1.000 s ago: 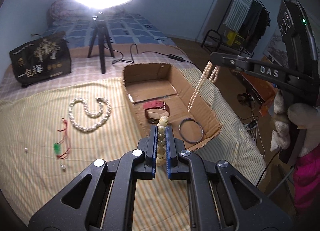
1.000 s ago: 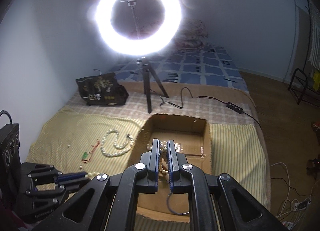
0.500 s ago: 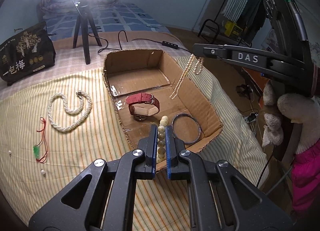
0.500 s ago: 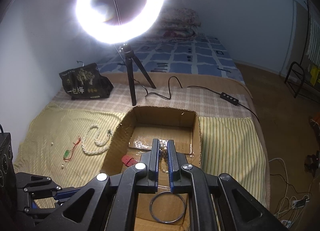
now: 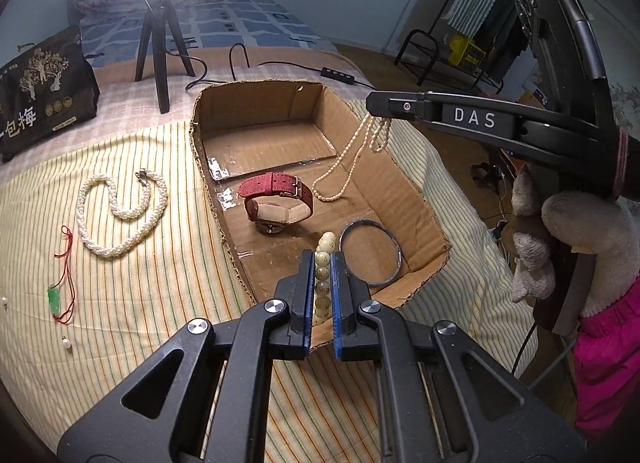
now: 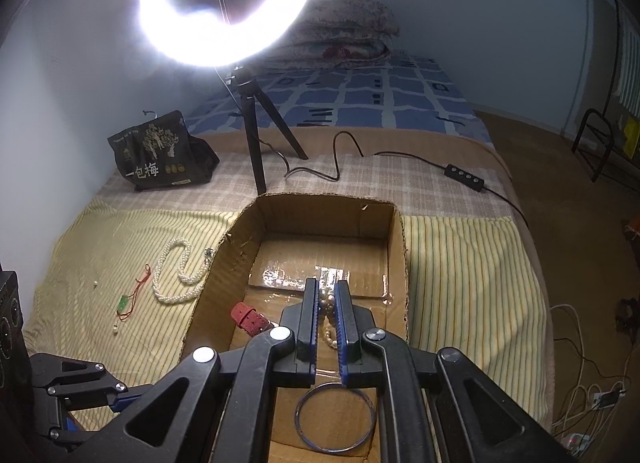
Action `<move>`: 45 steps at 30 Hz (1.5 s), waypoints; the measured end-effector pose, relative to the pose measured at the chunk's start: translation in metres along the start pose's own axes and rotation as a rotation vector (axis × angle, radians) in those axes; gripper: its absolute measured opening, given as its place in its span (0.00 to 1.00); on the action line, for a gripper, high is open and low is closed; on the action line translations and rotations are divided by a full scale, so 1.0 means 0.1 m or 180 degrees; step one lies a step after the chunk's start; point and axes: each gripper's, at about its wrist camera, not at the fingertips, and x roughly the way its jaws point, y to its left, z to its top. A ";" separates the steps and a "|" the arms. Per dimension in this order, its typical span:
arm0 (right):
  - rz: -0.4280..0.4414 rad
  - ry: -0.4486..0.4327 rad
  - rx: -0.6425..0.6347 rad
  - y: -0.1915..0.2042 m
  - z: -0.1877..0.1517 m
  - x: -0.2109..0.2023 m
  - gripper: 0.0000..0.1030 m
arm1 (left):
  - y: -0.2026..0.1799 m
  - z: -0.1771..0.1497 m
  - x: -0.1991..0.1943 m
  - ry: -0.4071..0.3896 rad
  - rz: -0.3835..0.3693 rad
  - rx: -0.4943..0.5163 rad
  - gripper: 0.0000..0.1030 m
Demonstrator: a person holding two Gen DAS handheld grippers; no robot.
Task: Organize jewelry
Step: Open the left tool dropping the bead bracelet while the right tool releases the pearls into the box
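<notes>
Now both grippers hang over an open cardboard box [image 5: 404, 187] that lies on a bed with a yellow striped cloth [image 5: 152, 303]. The left gripper [image 5: 323, 263] has its fingers pressed together on a string of large cream beads [image 5: 326, 249]; the beads stand in one row between the blue pads and the top bead rises above the tips. The right gripper [image 6: 328, 303] is also clamped, on a thin pearl strand [image 5: 348, 167]. In the left wrist view this strand hangs from the fingertips in several loops, and its lower end lies on the box floor, just beside a red watch [image 5: 276, 203]. The watch stands on its side near the middle of the box. A dark metal bangle [image 5: 370, 253] lies flat in the near corner, close to the bead string but apart from it.

Outside the box, on the cloth to its left, a thick white pearl necklace [image 5: 120, 215] lies in a loop, and beside it a red cord with a green pendant [image 5: 56, 295]. The far half of the box floor is bare. The box walls are low, with a torn near edge. A ring light [image 6: 228, 3] on a tripod stands behind the box, near a black bag [image 6: 160, 155].
</notes>
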 end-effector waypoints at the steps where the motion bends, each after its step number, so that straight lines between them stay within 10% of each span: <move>1: 0.0005 0.0005 0.0008 0.00 0.00 0.01 0.07 | 0.00 0.00 0.00 -0.0003 -0.0005 0.0001 0.05; 7: -0.0013 0.0018 0.0038 0.01 -0.06 0.03 0.43 | -0.02 -0.01 -0.02 0.0009 0.0016 0.0029 0.06; 10: -0.0110 0.0003 0.0020 0.04 -0.09 0.03 0.71 | -0.02 -0.03 -0.03 0.0007 0.0027 0.0050 0.33; 17: -0.0234 0.0003 0.0104 0.05 -0.09 0.01 0.89 | -0.03 -0.06 -0.13 -0.0044 0.0102 0.0120 0.34; 45: -0.0418 -0.0048 0.0060 0.47 -0.06 -0.23 1.00 | 0.79 -0.23 -0.82 -0.0235 0.0498 -0.0172 0.34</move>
